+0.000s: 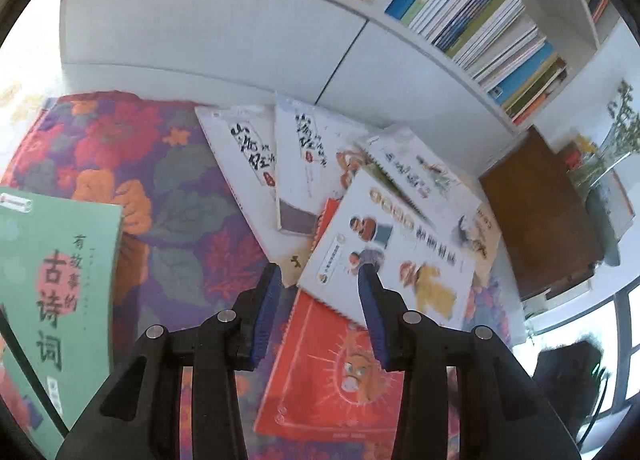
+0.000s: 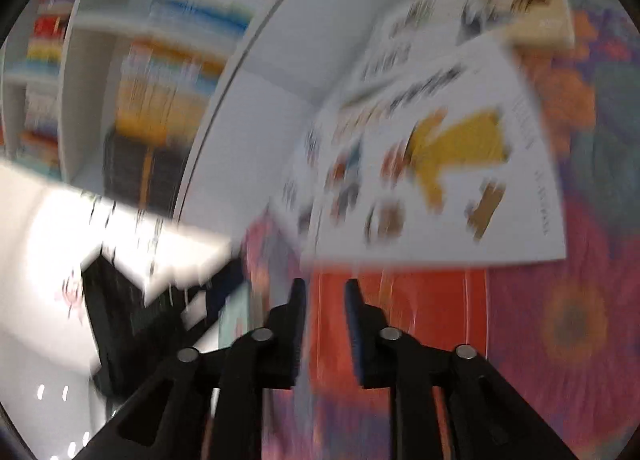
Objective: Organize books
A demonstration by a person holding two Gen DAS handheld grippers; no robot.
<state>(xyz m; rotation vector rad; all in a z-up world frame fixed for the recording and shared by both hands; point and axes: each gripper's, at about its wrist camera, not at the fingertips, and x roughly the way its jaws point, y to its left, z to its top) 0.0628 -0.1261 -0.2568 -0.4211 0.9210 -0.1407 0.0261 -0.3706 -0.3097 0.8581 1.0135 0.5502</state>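
Filling white shelves [image 1: 400, 26], upright book rows [image 1: 472, 16], loose books [image 1: 384, 244] on floral cloth [image 1: 160, 180]

A heap of books [image 1: 360, 200] lies overlapping on a patterned cloth [image 1: 160, 188], close against the cabinet doors [image 1: 240, 40] of a bookshelf [image 1: 472, 12] behind it. One book [image 1: 48, 292] sits apart at the cloth's left edge. A wooden board [image 1: 540, 212] lies beyond the heap's right side.
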